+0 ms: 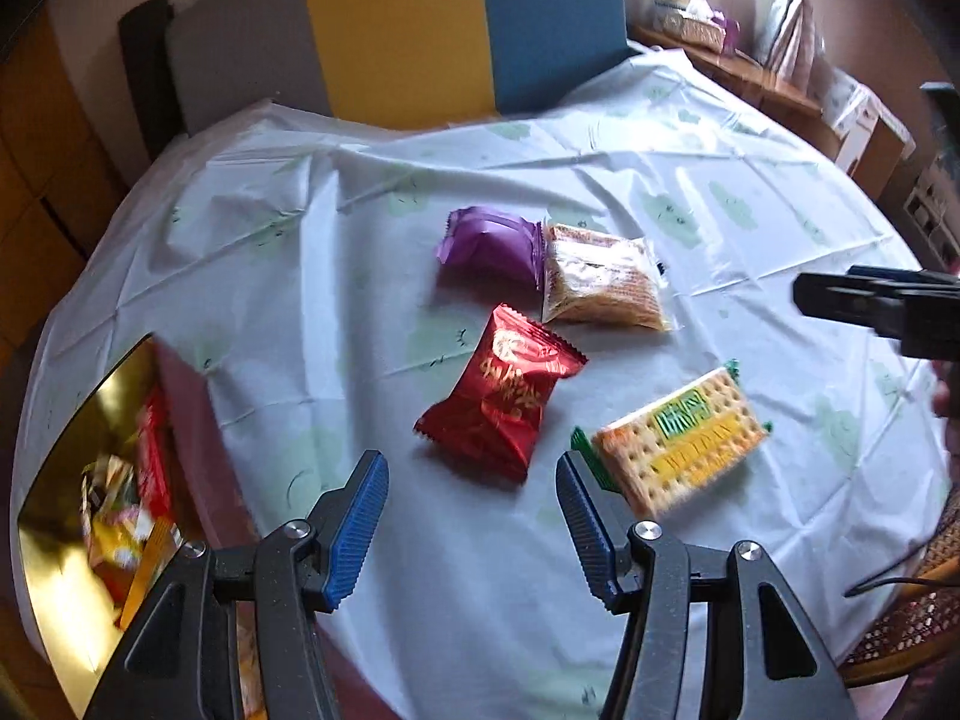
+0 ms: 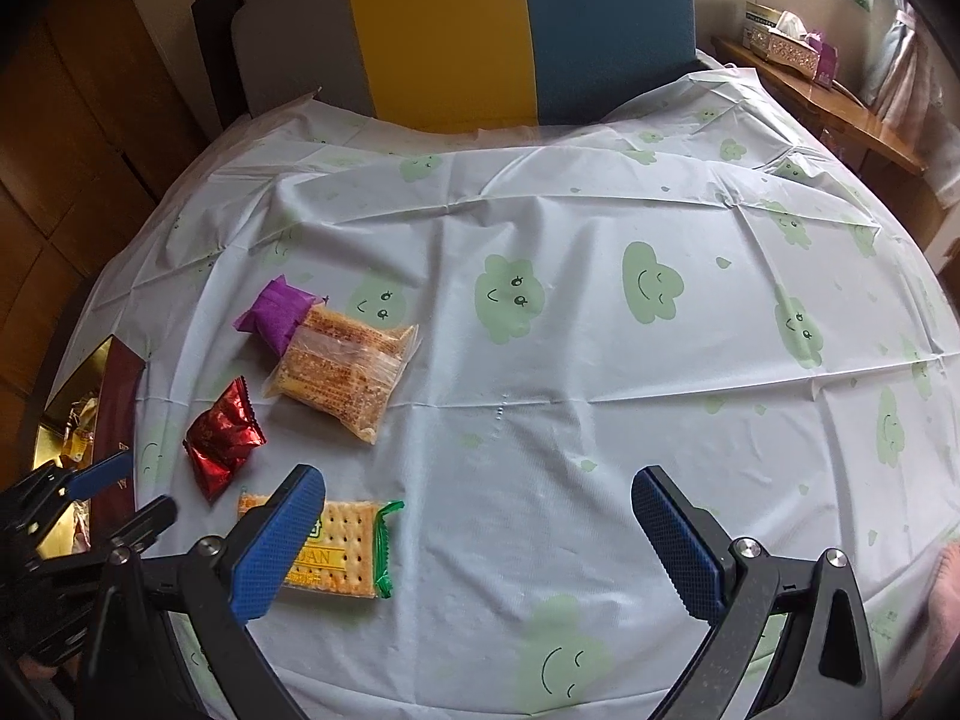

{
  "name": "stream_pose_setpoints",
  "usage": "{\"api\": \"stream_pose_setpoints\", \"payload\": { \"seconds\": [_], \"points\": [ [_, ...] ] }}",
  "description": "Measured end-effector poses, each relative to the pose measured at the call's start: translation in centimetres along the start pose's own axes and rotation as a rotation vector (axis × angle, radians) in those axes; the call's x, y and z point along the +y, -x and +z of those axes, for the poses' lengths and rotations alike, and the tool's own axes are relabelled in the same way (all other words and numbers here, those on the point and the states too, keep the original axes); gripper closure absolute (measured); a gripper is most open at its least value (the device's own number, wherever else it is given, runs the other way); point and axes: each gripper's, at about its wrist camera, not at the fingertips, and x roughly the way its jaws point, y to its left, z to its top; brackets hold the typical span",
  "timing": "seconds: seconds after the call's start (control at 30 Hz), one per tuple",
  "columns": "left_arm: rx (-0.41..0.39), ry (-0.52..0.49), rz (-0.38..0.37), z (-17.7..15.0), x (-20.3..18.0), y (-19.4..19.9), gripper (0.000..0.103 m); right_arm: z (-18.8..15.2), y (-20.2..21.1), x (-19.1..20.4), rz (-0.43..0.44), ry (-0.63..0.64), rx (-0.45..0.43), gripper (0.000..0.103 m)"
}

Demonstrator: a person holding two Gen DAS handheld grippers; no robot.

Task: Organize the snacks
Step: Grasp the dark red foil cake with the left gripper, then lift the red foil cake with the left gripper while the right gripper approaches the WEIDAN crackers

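Left gripper [image 1: 471, 519]: jaws apart, empty, above the red packet [image 1: 501, 402].
Right gripper [image 2: 477, 546]: wide apart, empty.
Snacks: four packets near the table's [image 2: 600, 360] left edge.
Box [image 1: 72, 480]: left edge, holding snacks.

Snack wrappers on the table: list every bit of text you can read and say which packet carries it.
"DAN": end of a word on the yellow band of the cracker packet; the rest is hidden by a finger.
Red packet: gold script, too blurred to read.
Clear-wrapped biscuit packet: print too small.
Purple packet: no text visible.
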Motion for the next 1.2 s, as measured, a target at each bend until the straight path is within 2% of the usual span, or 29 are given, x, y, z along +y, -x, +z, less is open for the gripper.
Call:
{"api": "stream_pose_setpoints", "payload": {
  "seconds": [0.33, 0.47, 0.53, 0.57, 0.6, 0.67, 1.07, 1.2],
  "points": [
    [0.067, -0.09, 0.026, 2.8, -1.4, -4.6, 0.044, 0.2, 0.3, 0.0, 0.039, -0.007, -0.004, 0.0],
    [0.055, -0.085, 0.013, 3.6, -1.2, -6.0, 0.044, 0.3, 0.3, 0.1, 0.047, -0.005, -0.003, 0.0],
    [0.048, -0.044, -0.016, 3.7, -0.8, -6.3, 0.046, 0.3, 0.3, 0.0, 0.048, -0.007, -0.002, 0.0],
    [0.037, -0.021, -0.02, 3.7, -0.7, -6.3, 0.054, 0.3, 0.2, 0.0, 0.047, -0.009, -0.001, 0.0],
    [0.026, -0.017, -0.017, 3.5, -0.8, -6.1, 0.062, 0.3, 0.2, 0.0, 0.047, -0.011, -0.001, 0.0],
    [0.009, -0.017, -0.006, 2.9, -1.2, -5.8, 0.064, 0.3, 0.2, -0.1, 0.044, -0.011, -0.001, 0.0],
    [-0.04, 0.081, -0.014, -3.3, -2.4, -2.4, 0.064, 0.1, -0.5, -0.3, -0.002, -0.005, 0.023, 0.0],
    [-0.055, 0.057, -0.047, -4.9, -3.8, -1.5, 0.064, -0.1, -0.9, -0.1, -0.006, 0.007, 0.037, 0.0]
  ]
}}
